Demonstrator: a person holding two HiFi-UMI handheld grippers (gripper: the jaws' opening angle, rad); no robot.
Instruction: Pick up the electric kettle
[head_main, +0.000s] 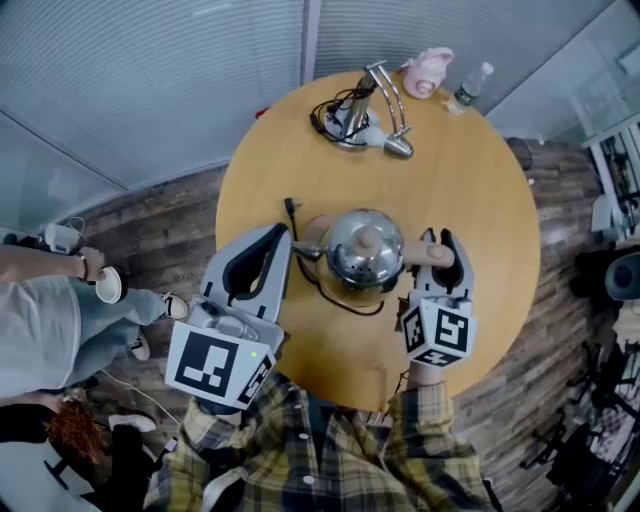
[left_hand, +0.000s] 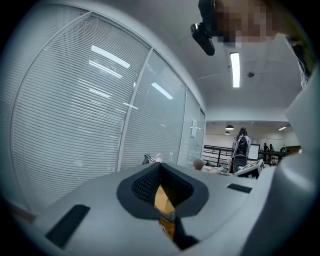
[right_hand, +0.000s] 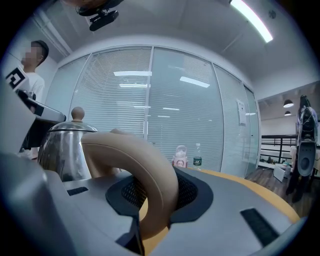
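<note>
Left gripper (head_main: 265, 250) idle, right gripper (head_main: 437, 250) clamped on handle (right_hand: 150, 175)
Left jaws closed on nothing, beside the spout; electric kettle (head_main: 362, 250) stands upright between both grippers, spout toward the left gripper, spout-to-handle axis crosswise; right jaws grip the handle loop, apparently ready for lifting

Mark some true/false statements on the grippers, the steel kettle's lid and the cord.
1. The right gripper is closed on the curved tan handle of the shiny steel electric kettle. True.
2. The left gripper grips the kettle's spout. False: it holds nothing and sits beside the kettle.
3. The kettle's lid is off. False: the lid with its tan knob is on.
4. A black cord lies on the round wooden table by the kettle. True.
</note>
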